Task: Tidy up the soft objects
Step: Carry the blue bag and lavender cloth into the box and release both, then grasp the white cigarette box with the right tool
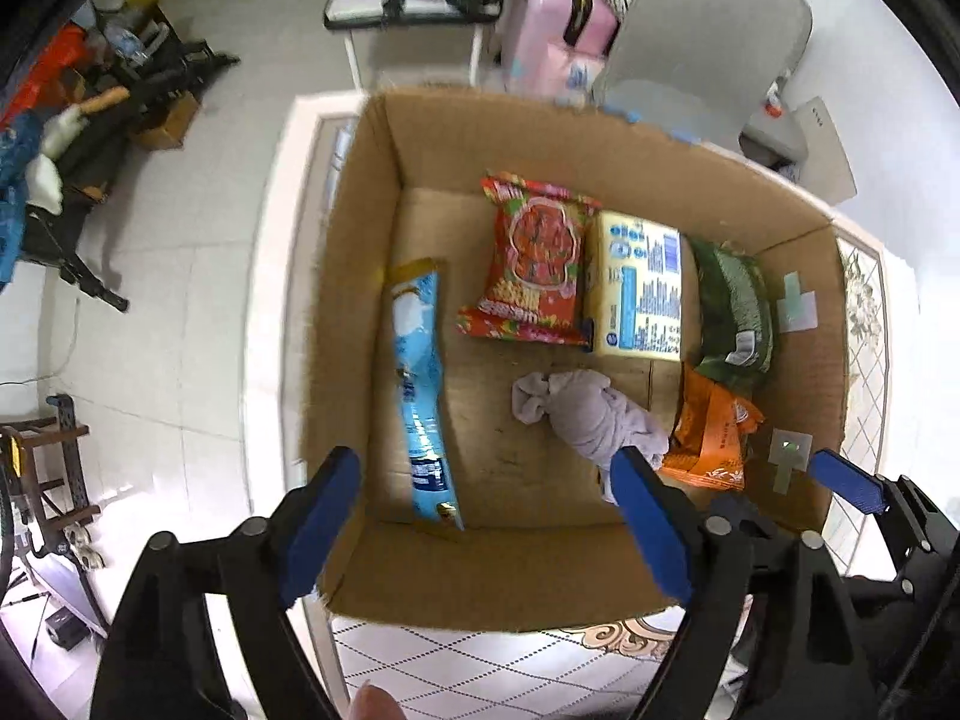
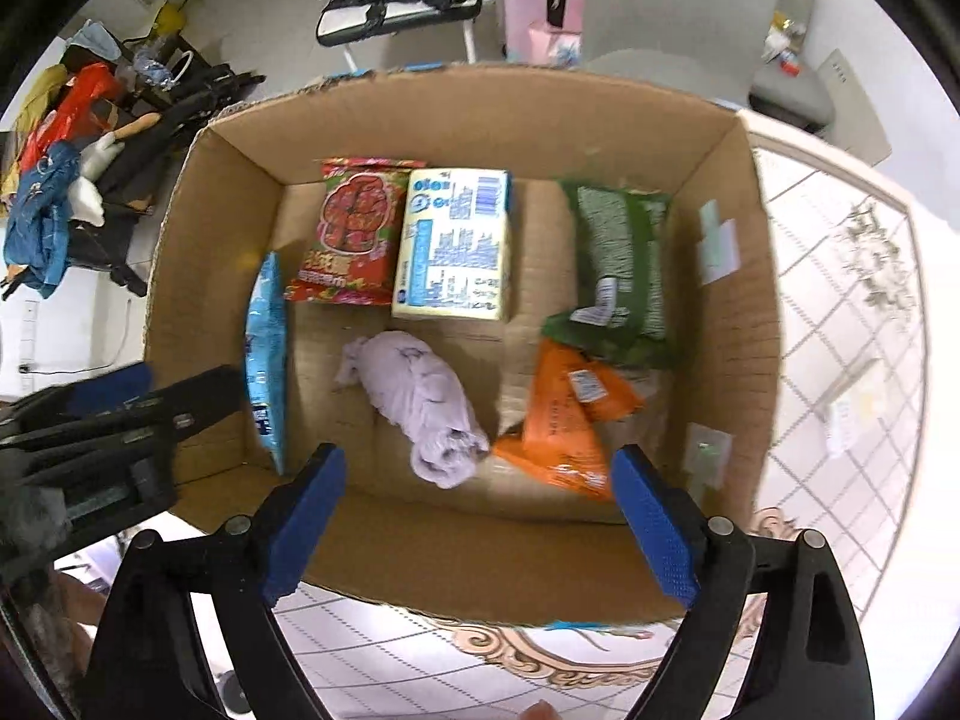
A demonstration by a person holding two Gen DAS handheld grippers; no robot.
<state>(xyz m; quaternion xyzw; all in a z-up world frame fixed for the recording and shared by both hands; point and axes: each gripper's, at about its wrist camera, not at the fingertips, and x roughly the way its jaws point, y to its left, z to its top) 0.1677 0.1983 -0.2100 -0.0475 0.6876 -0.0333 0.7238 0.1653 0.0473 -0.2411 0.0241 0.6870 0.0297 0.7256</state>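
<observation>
Inside the cardboard box [image 2: 456,120], the lilac cloth bundle [image 2: 420,402] lay mid-floor among five snack packets, while the left gripper [image 1: 486,516] and right gripper [image 2: 480,516] hung above, jaws apart and empty, so packing looked largely done.

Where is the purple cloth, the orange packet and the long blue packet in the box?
purple cloth [image 2: 420,402], right wrist view, middle of the bundle.
orange packet [image 2: 561,420], right wrist view, its flat front.
long blue packet [image 1: 420,378], left wrist view, mid-length of the wrapper.
</observation>
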